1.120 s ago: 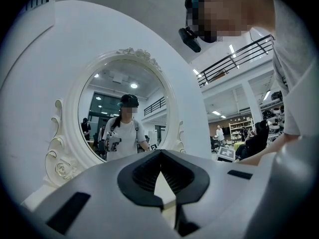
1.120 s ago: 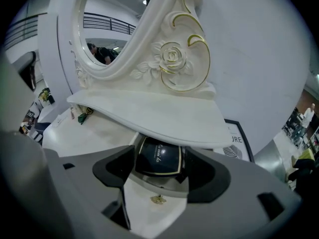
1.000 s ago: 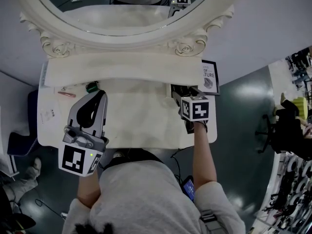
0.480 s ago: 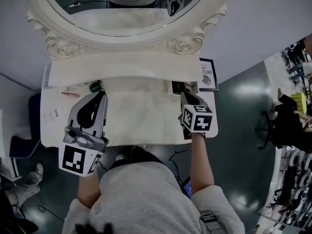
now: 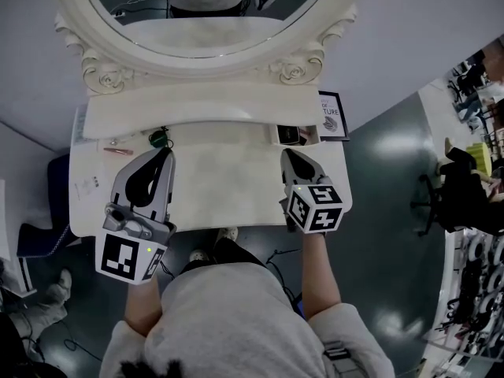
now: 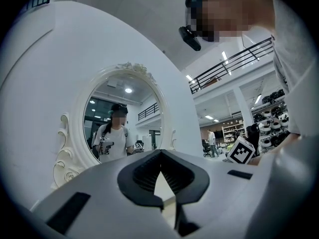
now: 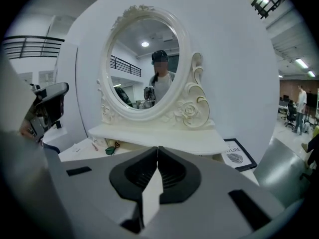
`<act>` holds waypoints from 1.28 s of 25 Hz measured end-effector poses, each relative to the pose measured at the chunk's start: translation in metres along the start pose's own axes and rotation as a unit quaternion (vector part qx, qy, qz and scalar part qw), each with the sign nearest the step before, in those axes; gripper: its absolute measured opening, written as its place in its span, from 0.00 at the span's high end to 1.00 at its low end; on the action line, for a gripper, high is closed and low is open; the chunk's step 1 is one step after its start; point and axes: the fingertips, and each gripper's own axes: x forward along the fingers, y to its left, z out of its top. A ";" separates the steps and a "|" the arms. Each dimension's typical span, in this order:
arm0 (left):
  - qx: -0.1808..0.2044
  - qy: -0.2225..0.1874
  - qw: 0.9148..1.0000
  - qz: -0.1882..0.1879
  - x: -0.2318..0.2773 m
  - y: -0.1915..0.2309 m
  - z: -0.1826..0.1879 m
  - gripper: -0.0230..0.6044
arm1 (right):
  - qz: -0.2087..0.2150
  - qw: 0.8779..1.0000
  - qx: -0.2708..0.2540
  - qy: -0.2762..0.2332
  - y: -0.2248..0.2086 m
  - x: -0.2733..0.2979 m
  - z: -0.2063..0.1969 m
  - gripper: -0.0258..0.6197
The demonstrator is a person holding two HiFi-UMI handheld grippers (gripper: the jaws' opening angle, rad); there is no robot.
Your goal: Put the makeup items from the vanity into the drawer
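On the white vanity top (image 5: 220,179) a green item (image 5: 160,138) and a thin pink stick (image 5: 118,150) lie at the back left, just under the shelf. The green item (image 7: 110,150) also shows in the right gripper view. A small dark open compartment (image 5: 290,135), maybe a drawer, sits under the shelf at the back right; its contents are unclear. My right gripper (image 5: 287,154) hovers just in front of it; its jaws have just been closing and are shut, with nothing between them (image 7: 158,148). My left gripper (image 5: 165,151) hangs near the green item, its tips together and empty (image 6: 160,153).
An oval mirror (image 5: 213,6) in a carved white frame stands on a raised shelf (image 5: 205,105) at the back. A framed print (image 5: 332,116) leans at the right end. A sheet of paper (image 5: 85,183) lies at the left edge. Dark floor surrounds the vanity.
My right gripper has drawn back from the dark compartment toward the front edge and lifted, its jaws closing on nothing. The left gripper holds about the same spot in view.
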 end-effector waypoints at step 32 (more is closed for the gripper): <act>0.010 -0.034 0.999 -0.004 -0.098 -0.011 0.039 0.94 | 0.042 0.982 -0.064 -0.173 0.133 -0.122 0.056 0.92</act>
